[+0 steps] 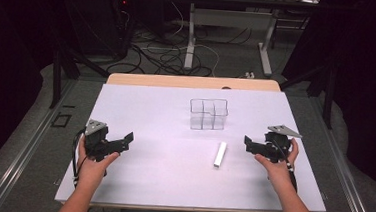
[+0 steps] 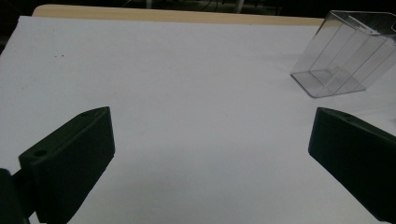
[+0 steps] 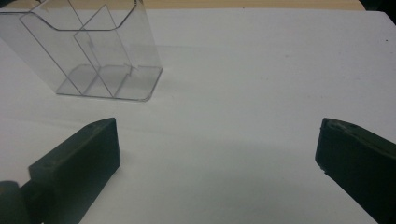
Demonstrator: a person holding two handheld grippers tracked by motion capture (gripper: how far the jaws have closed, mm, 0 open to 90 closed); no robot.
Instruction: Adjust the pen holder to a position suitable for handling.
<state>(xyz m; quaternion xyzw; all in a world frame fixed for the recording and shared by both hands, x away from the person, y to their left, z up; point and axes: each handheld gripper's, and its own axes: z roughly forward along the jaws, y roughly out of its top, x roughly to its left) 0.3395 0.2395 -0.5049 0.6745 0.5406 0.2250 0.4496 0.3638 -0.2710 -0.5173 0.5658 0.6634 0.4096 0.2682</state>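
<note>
Here, in the high view, the work looks to be at its very start: the white bar [image 1: 220, 154] lies flat on the white table [image 1: 135, 182], untouched, just in front of the clear divided holder [image 1: 208, 114], which stands upright near the middle of the table toward its far side. The left gripper [image 1: 125, 140] sits low near the table's left part, well apart from both things, jaws spread and empty; the right gripper [image 1: 249, 143] hovers near the bar's right side, also spread wide with nothing between its jaws. Judging by this, the next move calls for the right gripper to swing in over the bar, line its jaws across the bar's narrow width and close, then lift it toward one of the holder's compartments. There is ample bare surface around the bar, and the table's near and right edges lie well clear of it. In the left gripper view, the left gripper [image 2: 210, 154] has its two black jaws far apart over bare table, with the holder [image 2: 343, 56] up at the right, tilted in the frame by the camera's turn; the wooden far edge [image 2: 140, 14] runs along the top. In the right gripper view, the right gripper [image 3: 217, 156] is likewise wide open and empty, the holder [image 3: 93, 51] at upper left with its dividers plain to see, and open white surface lies between the jaws.
</note>
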